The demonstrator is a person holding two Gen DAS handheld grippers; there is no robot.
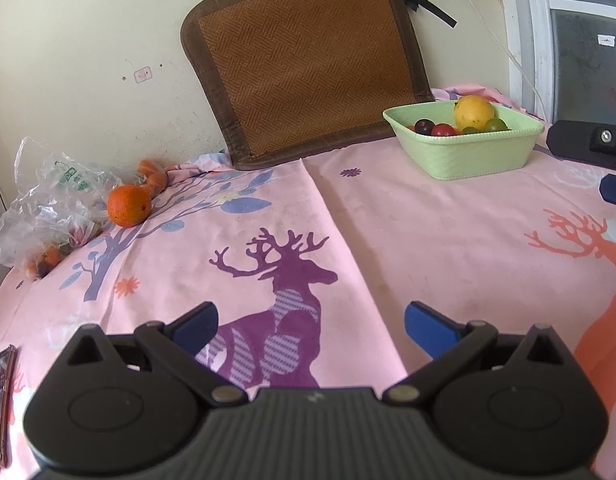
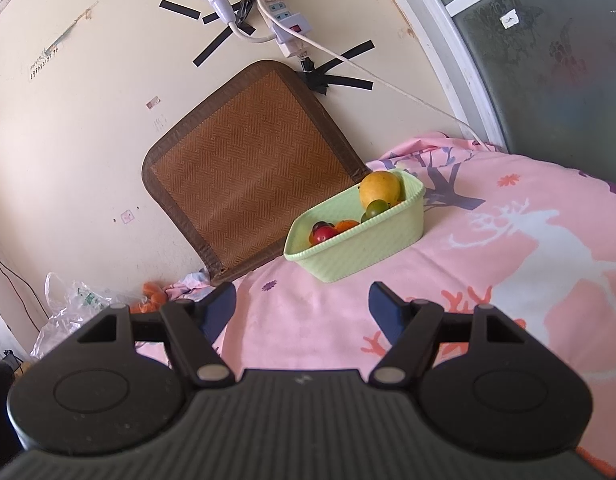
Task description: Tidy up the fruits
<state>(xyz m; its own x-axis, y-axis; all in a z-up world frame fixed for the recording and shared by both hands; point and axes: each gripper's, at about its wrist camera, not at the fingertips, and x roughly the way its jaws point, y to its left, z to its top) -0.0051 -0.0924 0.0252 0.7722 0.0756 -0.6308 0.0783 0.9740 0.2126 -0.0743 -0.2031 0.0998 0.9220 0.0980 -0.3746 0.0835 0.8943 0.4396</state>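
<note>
Left wrist: orange (image 1: 128, 205) beside plastic bag (image 1: 48, 204).

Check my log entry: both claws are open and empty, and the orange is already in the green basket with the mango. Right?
Not quite. The orange lies on the cloth beside the plastic bag, outside the basket, as the left wrist view shows. Both claws, left and right, are open and empty.
</note>
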